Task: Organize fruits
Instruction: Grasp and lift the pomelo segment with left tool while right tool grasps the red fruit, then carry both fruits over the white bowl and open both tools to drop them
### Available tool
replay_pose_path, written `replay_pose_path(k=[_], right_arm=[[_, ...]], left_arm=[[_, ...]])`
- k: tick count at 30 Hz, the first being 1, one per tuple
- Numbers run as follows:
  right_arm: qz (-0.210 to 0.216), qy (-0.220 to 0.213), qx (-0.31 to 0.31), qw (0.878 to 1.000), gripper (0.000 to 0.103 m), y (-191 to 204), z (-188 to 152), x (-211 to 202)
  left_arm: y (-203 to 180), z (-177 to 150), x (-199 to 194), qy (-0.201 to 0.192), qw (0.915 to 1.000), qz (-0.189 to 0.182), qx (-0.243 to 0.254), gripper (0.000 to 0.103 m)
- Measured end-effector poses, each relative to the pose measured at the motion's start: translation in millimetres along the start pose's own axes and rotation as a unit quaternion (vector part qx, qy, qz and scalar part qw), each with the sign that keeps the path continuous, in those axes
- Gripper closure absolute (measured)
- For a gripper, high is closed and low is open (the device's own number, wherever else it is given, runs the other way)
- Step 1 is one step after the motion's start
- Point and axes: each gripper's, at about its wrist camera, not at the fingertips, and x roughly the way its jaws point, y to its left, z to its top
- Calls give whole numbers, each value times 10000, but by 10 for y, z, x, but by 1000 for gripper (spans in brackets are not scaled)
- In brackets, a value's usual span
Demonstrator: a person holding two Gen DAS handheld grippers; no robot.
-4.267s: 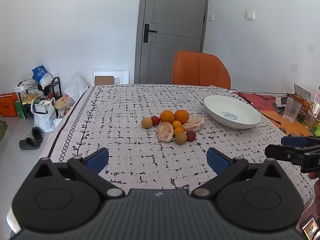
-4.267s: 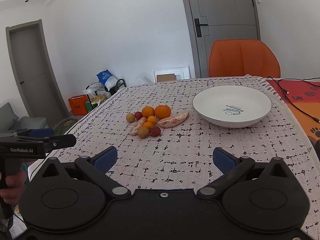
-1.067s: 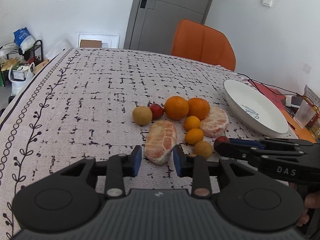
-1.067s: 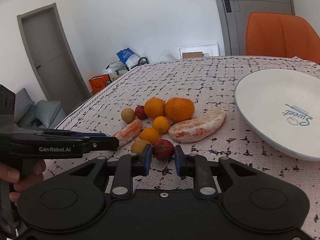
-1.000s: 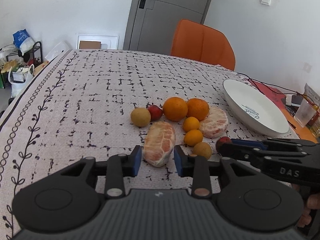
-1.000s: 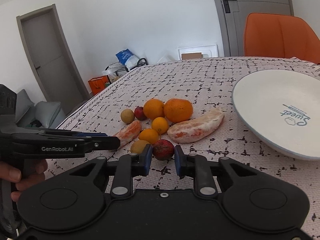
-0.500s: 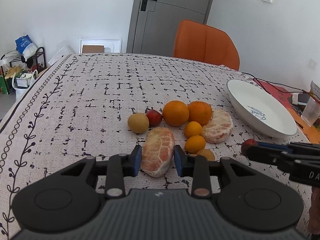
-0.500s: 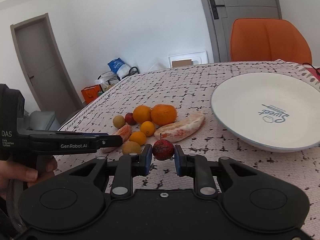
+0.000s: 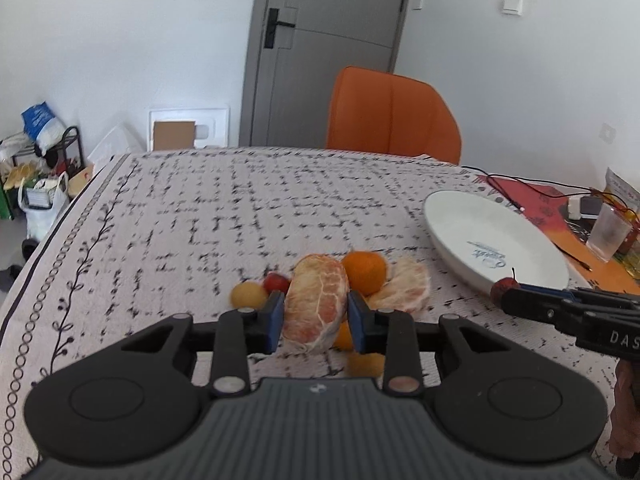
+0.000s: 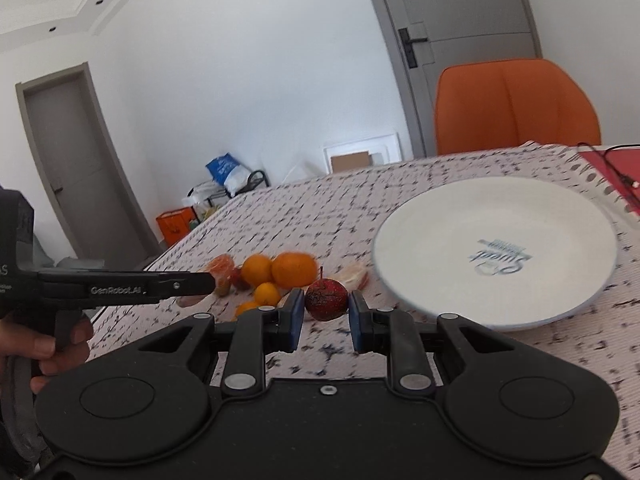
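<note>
Lifted off the tablecloth since earlier, left claw (image 9: 315, 316) clamps peeled pomelo (image 9: 315, 309), right claw (image 10: 323, 313) clamps red fruit (image 10: 326, 299).

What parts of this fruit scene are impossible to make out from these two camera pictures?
- Small oranges, left wrist view: mostly hidden behind the peeled citrus piece clamped in the left gripper.
- Fruit pile, right wrist view: motion blurred; its left part is covered by the other gripper's finger.
- Plate lettering, right wrist view: blurred and upside down.
- Items at the table's far right, left wrist view: small and cut off by the edge.
</note>
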Motion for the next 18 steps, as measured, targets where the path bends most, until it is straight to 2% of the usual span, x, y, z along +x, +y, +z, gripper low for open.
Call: replay_pose_path(k=[18], right_arm=[[-429,-417,239,9979,81,-398,81,-278]], left_arm=[[-676,181,167,-122,9972,-561,481,71]])
